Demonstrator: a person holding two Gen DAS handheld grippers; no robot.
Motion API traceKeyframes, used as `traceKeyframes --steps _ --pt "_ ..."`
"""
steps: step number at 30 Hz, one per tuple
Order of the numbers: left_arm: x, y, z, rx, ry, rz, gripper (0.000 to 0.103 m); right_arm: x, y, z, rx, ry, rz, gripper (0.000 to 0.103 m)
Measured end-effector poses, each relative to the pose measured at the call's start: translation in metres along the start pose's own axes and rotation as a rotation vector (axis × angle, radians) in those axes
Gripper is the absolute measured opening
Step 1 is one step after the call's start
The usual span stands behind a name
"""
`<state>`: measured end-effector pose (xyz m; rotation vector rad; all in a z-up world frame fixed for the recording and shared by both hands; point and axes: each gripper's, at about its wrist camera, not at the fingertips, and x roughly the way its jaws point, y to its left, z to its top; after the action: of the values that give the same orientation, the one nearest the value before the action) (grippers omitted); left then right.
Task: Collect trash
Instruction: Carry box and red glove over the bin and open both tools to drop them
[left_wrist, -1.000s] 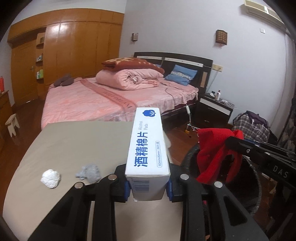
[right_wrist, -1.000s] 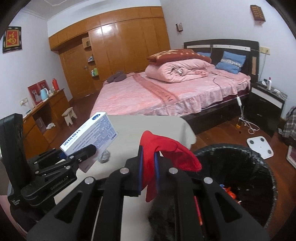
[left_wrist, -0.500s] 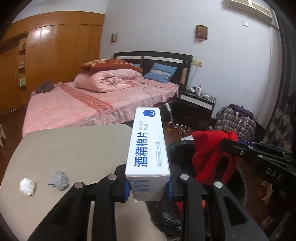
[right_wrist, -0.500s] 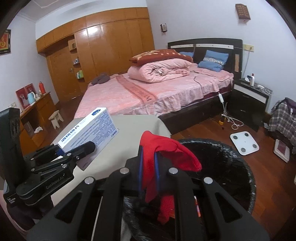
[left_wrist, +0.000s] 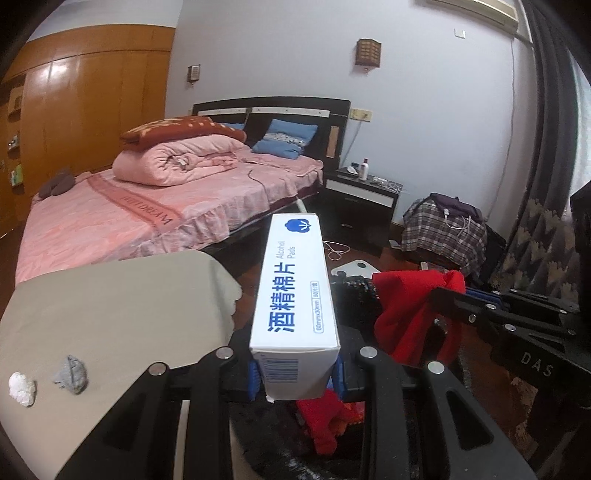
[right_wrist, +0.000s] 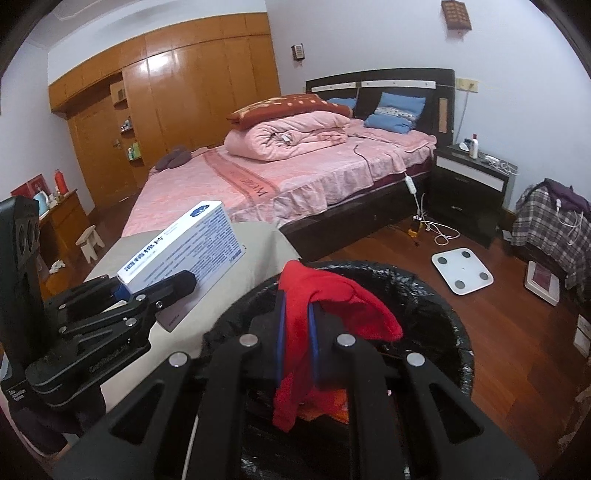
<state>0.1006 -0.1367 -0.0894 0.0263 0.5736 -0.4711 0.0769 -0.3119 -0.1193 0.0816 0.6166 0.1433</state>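
Note:
My left gripper is shut on a white alcohol-pads box with blue print, held over the near rim of the black-lined trash bin. The box also shows in the right wrist view. My right gripper is shut on a red cloth and holds it above the bin opening; the cloth also shows in the left wrist view. A white paper ball and a grey paper ball lie on the beige table at left.
A pink bed stands behind the table. A dark nightstand, a white floor scale and a plaid-covered pile are on the wooden floor to the right. Red items lie inside the bin.
Both grippers have moved right, off the table and over the bin, each still holding its item. The paper balls have slid toward the left edge of the left wrist view.

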Motion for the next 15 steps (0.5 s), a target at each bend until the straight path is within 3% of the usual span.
traceKeyframes --steps 10,14,15 --pt "0.025 -0.014 0.001 0.015 0.041 -0.030 0.030 0.002 -0.026 -0.011 0.034 0.020 -0.051 0.014" --pt "0.035 -0.012 -0.004 0.000 0.079 -0.053 0.047 0.012 -0.037 -0.019 0.066 0.083 -0.078 0.046" --pt "0.035 -0.011 -0.005 -0.004 0.083 -0.056 0.050 0.014 -0.039 -0.023 0.068 0.102 -0.089 0.047"
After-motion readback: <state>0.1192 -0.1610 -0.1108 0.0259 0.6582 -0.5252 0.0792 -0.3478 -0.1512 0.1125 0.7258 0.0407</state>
